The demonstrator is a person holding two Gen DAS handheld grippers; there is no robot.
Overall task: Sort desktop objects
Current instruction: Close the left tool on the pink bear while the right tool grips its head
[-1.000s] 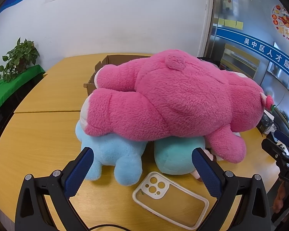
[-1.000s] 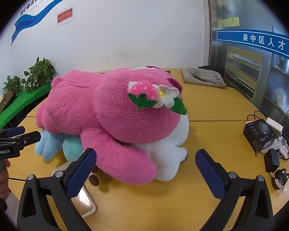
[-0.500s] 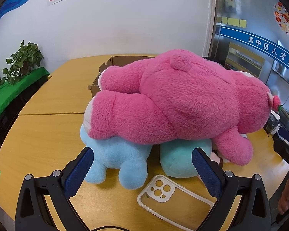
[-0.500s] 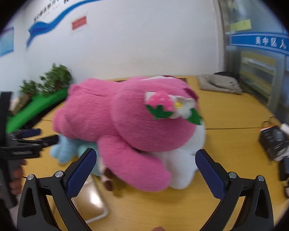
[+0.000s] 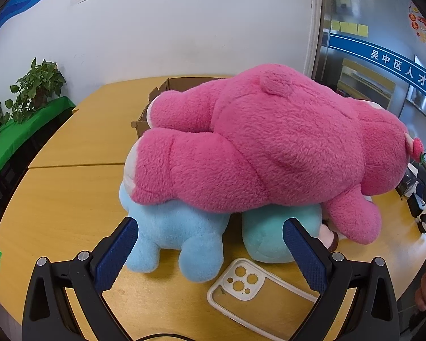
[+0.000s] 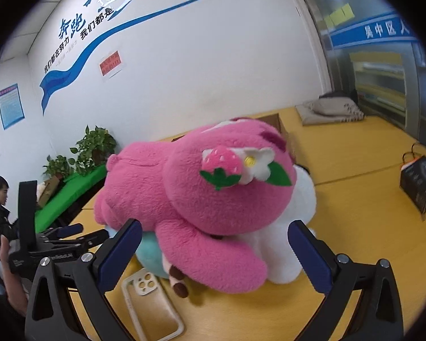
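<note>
Pink plush bear [image 5: 269, 142] ahead of both spread-fingered grippers, left [image 5: 210, 244] and right [image 6: 214, 244].

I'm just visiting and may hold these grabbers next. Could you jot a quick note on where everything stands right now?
Left gripper: open, empty, facing the pile.
Right gripper: open, empty, at the other side.
Pink bear lies across a blue toy, a teal toy and a white toy. Phone case lies flat on the table in front. Cardboard box sits behind.
Done: nothing visibly sorted.
Left: everything.
</note>
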